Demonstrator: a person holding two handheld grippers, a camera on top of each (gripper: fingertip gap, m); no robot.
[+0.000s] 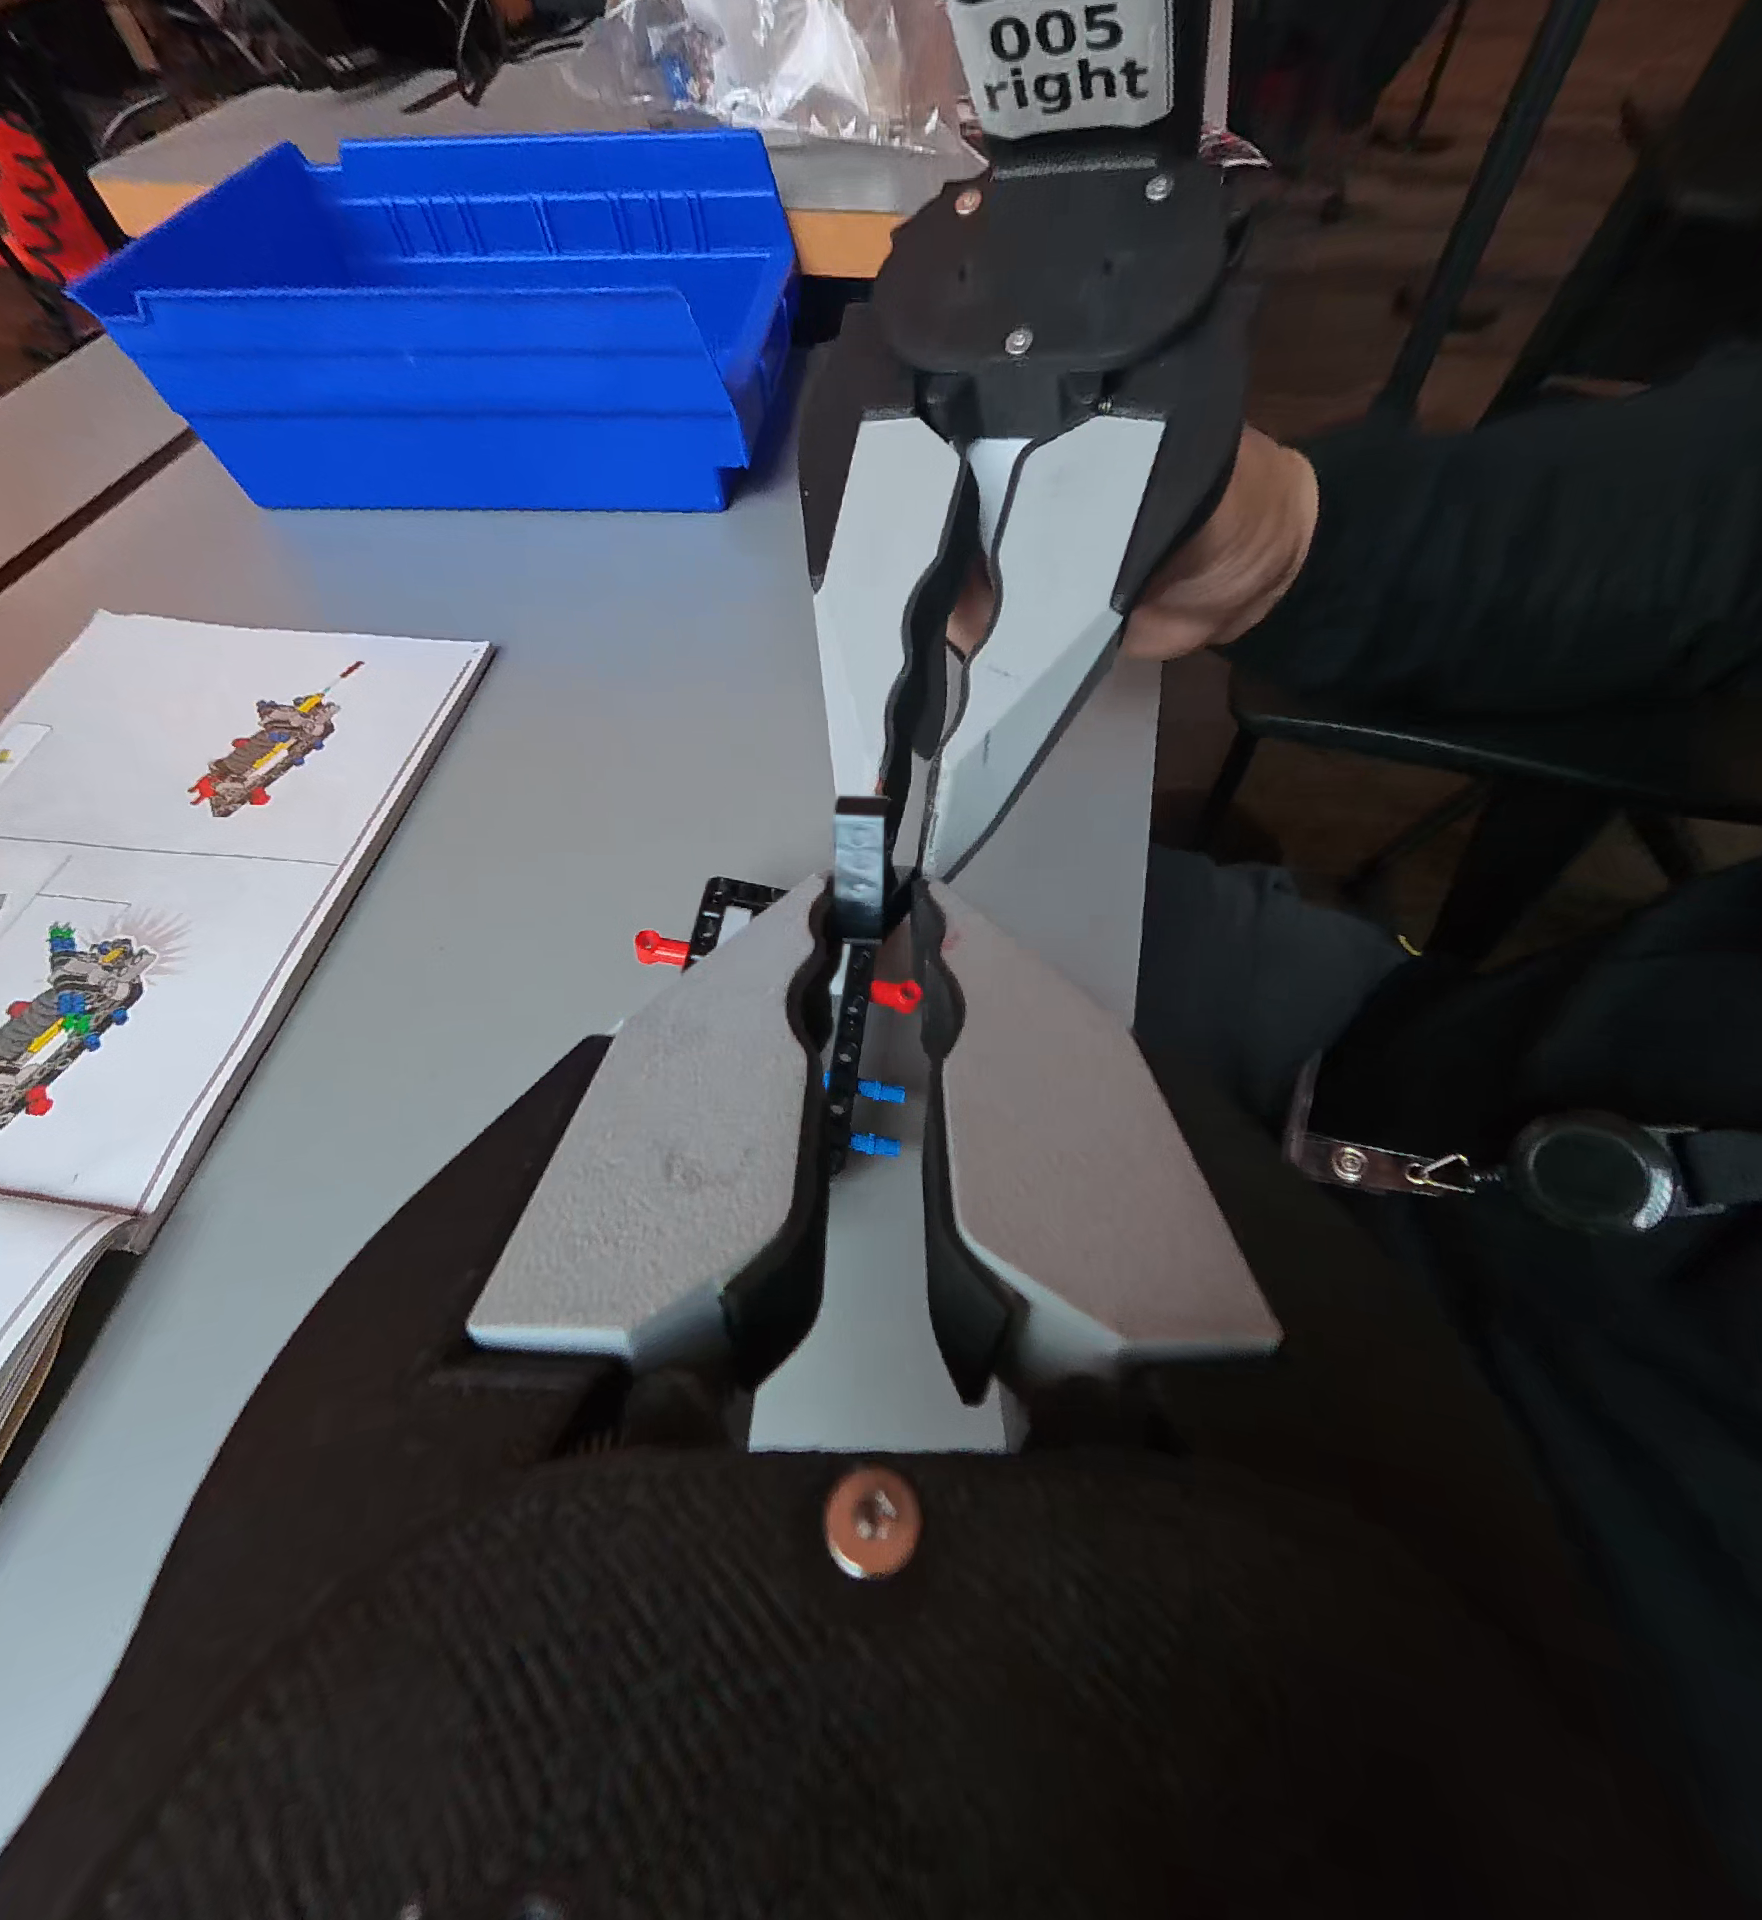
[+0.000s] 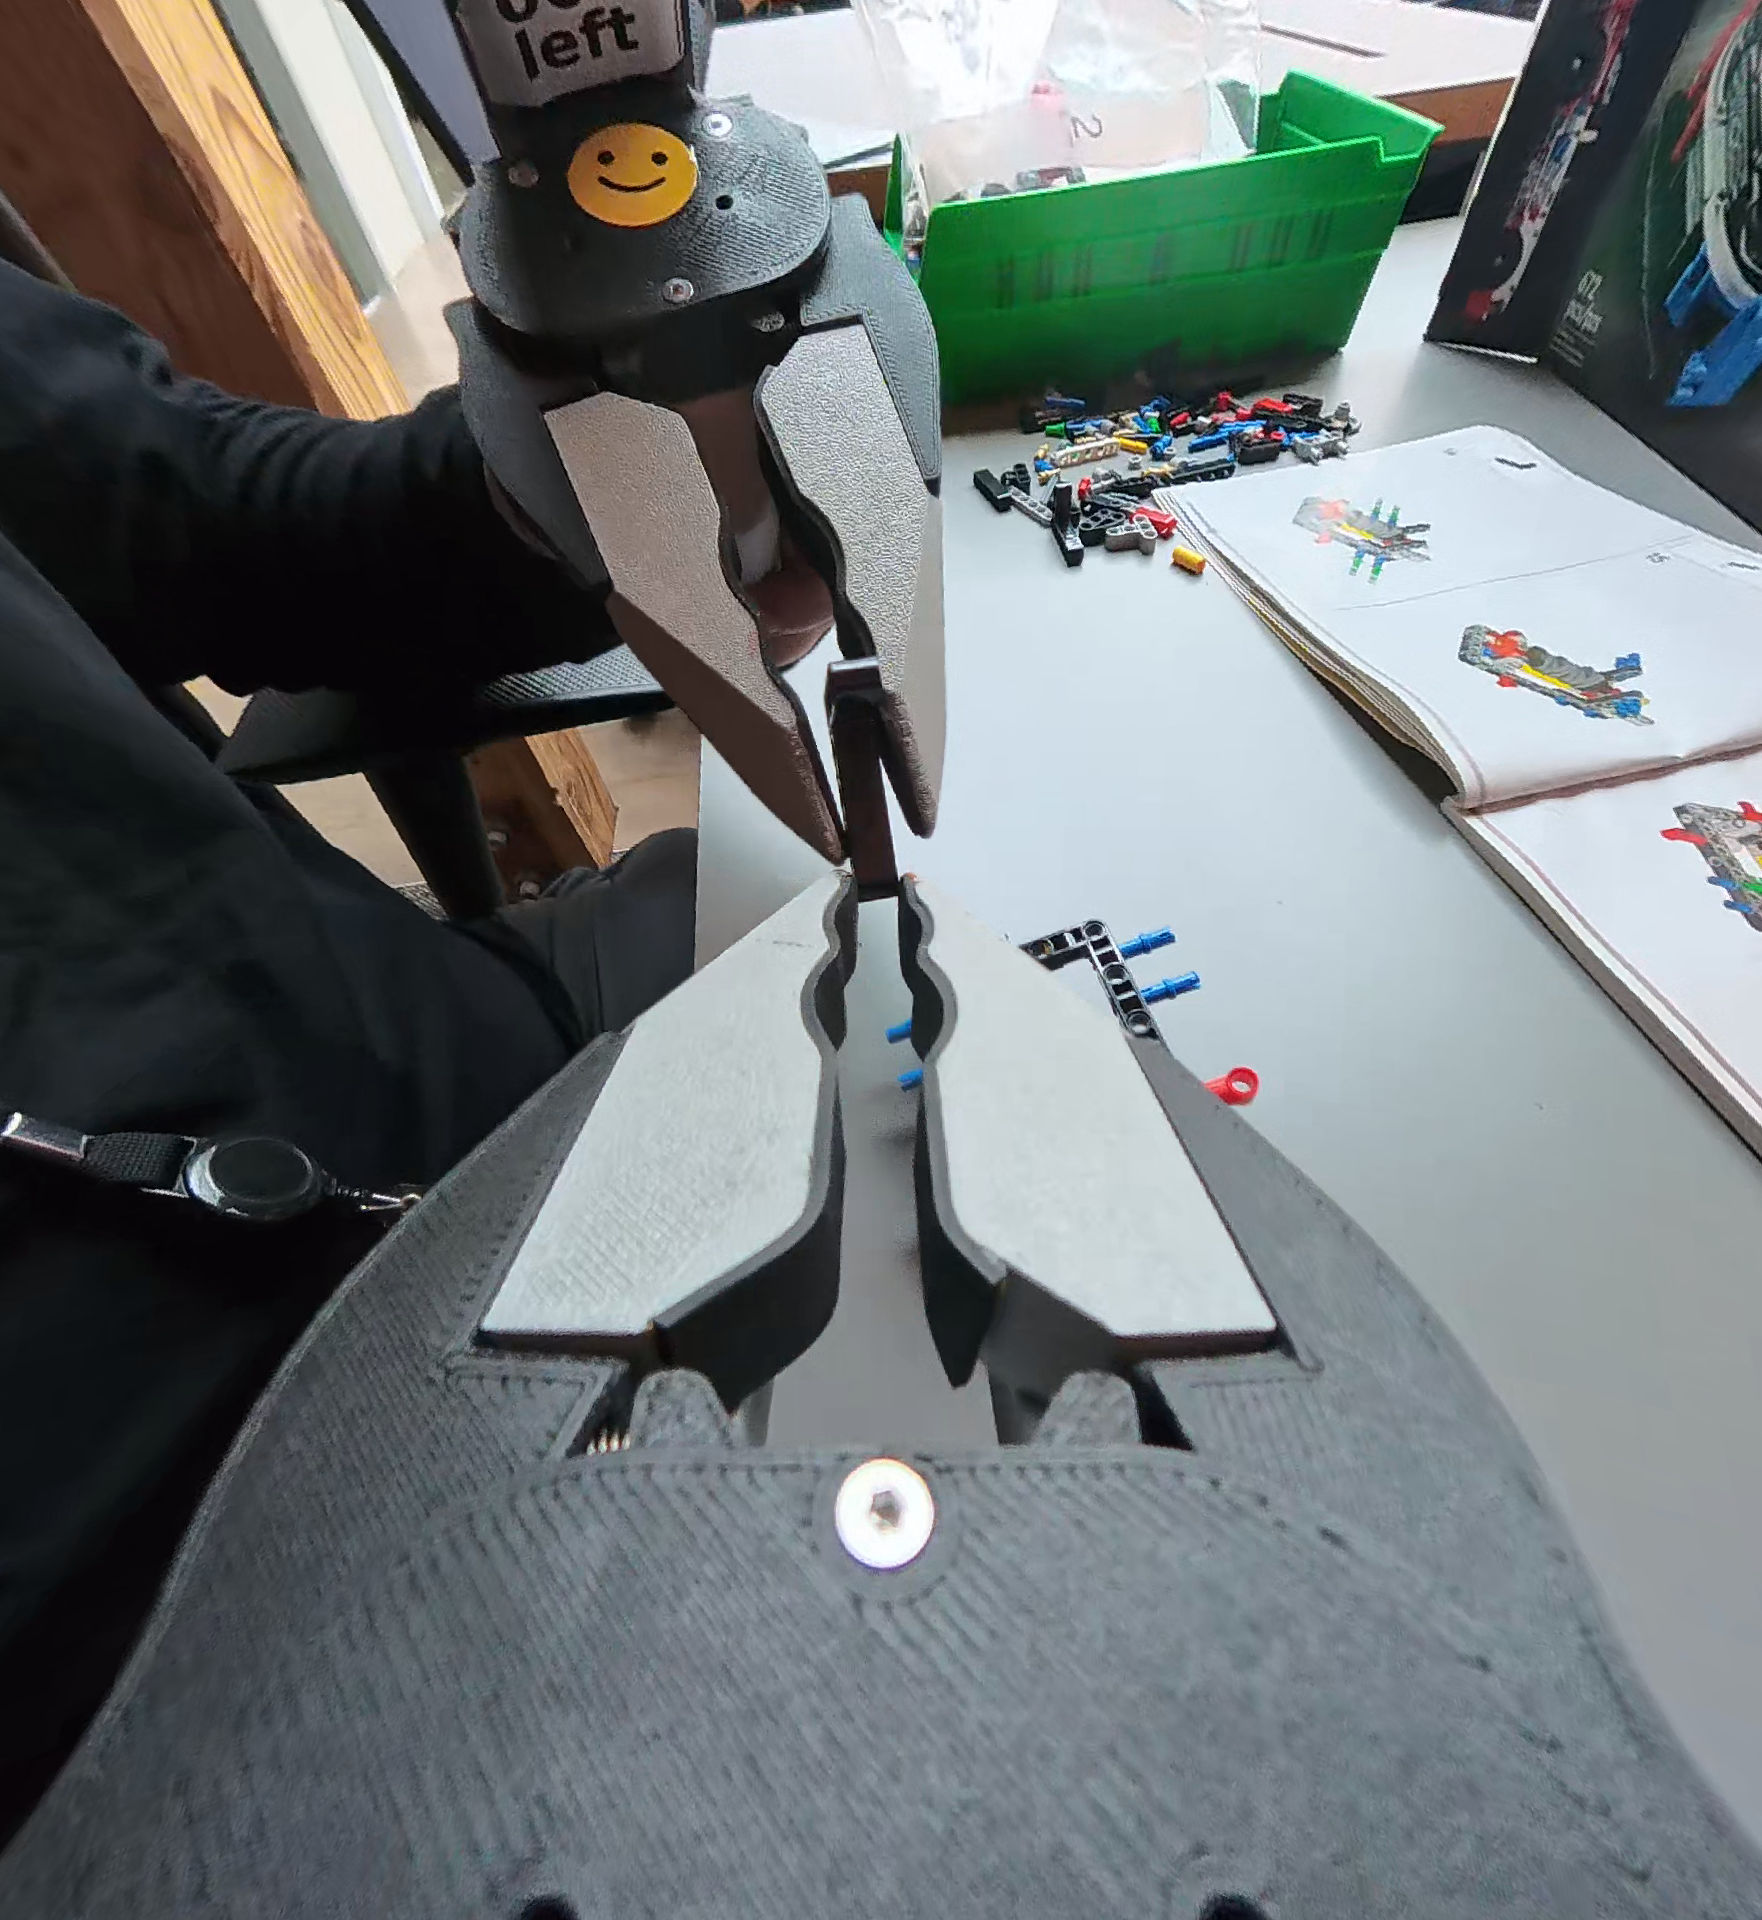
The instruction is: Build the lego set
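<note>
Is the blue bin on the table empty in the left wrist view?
Yes, the blue bin shows only its bare blue floor and walls; no pieces lie inside the visible part.

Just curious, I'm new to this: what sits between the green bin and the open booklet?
A scattered pile of small multicoloured plastic building pieces lies on the grey table between the green plastic bin and open instruction booklet, in the right wrist view.

So the two grippers meet tip to tip above the table's (image 1: 586, 644) near edge, left gripper (image 1: 872, 914) and right gripper (image 2: 875, 896) both around one small beam (image 1: 861, 873). Under them on the table sits the frame piece (image 2: 1116, 971) with pins sticking out sideways. In the left wrist view the manual (image 1: 181, 831) lies left of that, a bin (image 1: 461, 343) behind it. In the right wrist view a loose parts pile (image 2: 1157, 457) sits behind the manual, another bin (image 2: 1157, 260) behind the pile, the set box (image 2: 1666, 208) probably standing farthest right.
</note>
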